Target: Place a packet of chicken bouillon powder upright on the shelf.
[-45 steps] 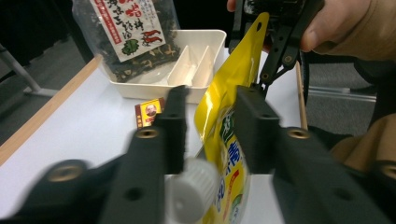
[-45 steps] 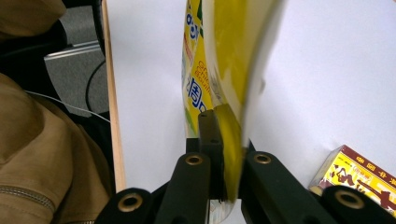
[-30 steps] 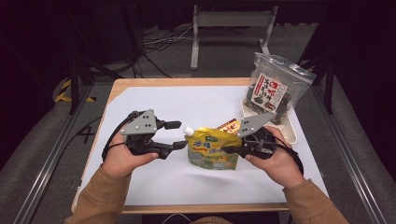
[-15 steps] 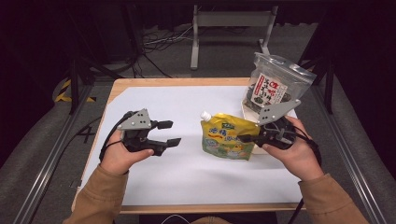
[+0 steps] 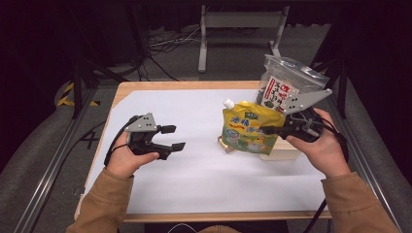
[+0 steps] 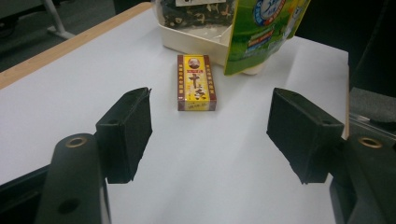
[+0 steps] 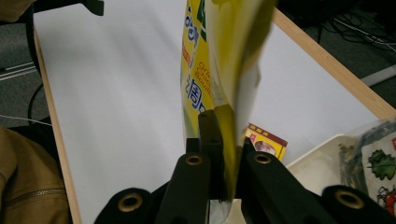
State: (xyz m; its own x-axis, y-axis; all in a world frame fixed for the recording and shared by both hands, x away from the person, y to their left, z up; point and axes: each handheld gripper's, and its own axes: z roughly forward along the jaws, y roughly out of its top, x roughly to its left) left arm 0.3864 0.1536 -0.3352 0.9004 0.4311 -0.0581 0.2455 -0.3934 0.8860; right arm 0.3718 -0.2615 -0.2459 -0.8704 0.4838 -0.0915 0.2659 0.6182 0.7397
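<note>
A white sheet covers the wooden table (image 5: 145,87), dark floor and cables behind it. The right gripper (image 5: 272,130), jaws pinched on the edge of the yellow spouted pouch (image 5: 250,128), has carried it up and rightward from the table's middle, so it now hangs above the shallow white tray (image 5: 284,154); the transfer looks nearly done. The left gripper (image 5: 174,137) has let go, and its jaws have just been opening with nothing between them, well apart from the pouch. A small red-and-yellow box (image 6: 196,82) lies uncovered ahead of it.
</note>
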